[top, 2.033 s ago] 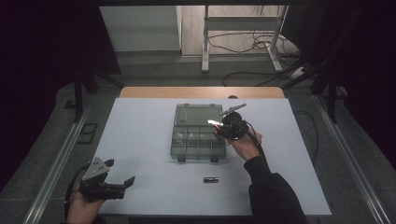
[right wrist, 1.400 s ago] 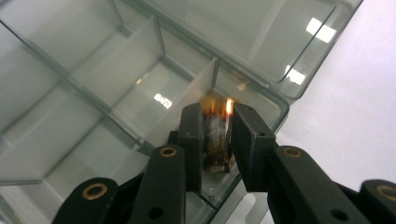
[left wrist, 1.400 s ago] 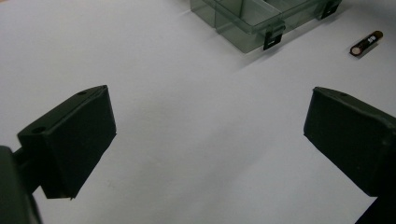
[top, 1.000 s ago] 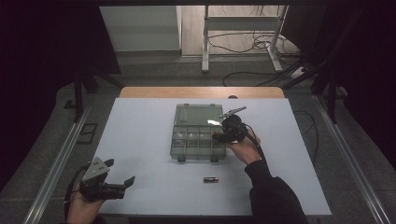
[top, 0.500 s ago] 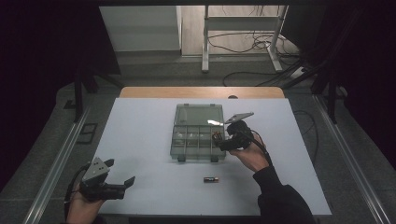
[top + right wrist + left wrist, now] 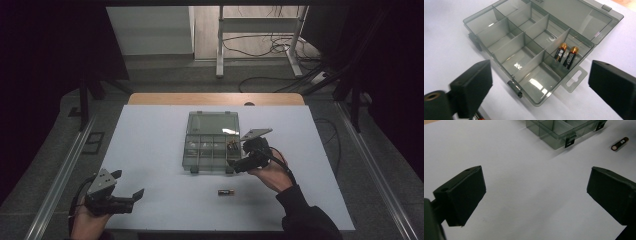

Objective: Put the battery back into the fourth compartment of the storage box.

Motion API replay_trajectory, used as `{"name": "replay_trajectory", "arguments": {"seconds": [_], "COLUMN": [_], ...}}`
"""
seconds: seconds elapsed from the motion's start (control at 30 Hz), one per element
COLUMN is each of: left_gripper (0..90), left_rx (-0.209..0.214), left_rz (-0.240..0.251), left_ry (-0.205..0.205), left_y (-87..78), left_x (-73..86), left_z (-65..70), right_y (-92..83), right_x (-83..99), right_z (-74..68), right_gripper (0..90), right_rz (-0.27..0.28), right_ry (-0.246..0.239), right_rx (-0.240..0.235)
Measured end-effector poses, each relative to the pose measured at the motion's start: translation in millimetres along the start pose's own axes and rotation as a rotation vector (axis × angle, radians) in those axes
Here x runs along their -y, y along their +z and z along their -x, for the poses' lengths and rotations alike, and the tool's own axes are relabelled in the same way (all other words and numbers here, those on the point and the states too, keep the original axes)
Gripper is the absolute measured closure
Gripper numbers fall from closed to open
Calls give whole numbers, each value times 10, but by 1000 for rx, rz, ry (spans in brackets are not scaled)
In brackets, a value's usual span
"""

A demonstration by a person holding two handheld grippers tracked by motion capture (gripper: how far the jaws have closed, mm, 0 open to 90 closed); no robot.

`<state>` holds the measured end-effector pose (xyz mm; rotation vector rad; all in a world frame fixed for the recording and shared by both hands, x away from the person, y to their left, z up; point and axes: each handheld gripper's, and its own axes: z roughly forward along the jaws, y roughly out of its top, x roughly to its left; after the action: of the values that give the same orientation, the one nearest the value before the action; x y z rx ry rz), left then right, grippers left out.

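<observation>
Batteries in box: two batteries [image 6: 565, 55] lie side by side in one compartment at the end of the organizer box [image 6: 506, 53], on the side with the hanging tab. They point the same way, copper ends toward the lid.
Loose battery: one more battery [image 6: 225, 192] lies on the white table [image 6: 150, 150], near the front edge of the box and apart from it. It also shows in the left gripper view [image 6: 619, 144].
Box: clear grey plastic, lid [image 6: 584, 20] folded fully open and flat on the table behind it. The other compartments look empty.
Right gripper: the right gripper [image 6: 239, 163] hovers just beside the right front corner of the box. Its jaws have just been opening and now stand wide apart, with nothing between them.
Left gripper: the left gripper [image 6: 131, 197] rests at the near left of the table, well apart from the box, jaws spread and empty.
Progress: I judge that two batteries are stored and one is left. The loose battery must be picked up and put in the box; the lid is not yet closed.
</observation>
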<state>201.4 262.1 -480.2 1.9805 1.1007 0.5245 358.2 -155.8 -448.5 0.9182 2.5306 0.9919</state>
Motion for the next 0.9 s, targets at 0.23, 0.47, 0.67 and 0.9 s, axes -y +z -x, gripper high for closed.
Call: {"name": "replay_trajectory", "arguments": {"seconds": [0.23, 0.47, 0.67, 0.9], "left_gripper": [26, 26, 26, 26], "left_rx": [-1, -9, -7, -8], "left_rz": [2, 5, 3, 1], "left_ry": [-2, -7, -3, 0], "left_y": [-6, -21, -19, -17], "left_x": [2, 10, 7, 5], "left_z": [-4, -25, -20, -13], "right_y": [-57, -106, -128, -124], "right_x": [37, 94, 155, 199], "right_z": [-82, -134, -201, -293], "right_gripper": [4, 0, 0, 0], "right_rz": [0, -5, -7, -33], "right_ry": [-25, -20, -12, 4], "right_rx": [-8, -28, -47, -47]}}
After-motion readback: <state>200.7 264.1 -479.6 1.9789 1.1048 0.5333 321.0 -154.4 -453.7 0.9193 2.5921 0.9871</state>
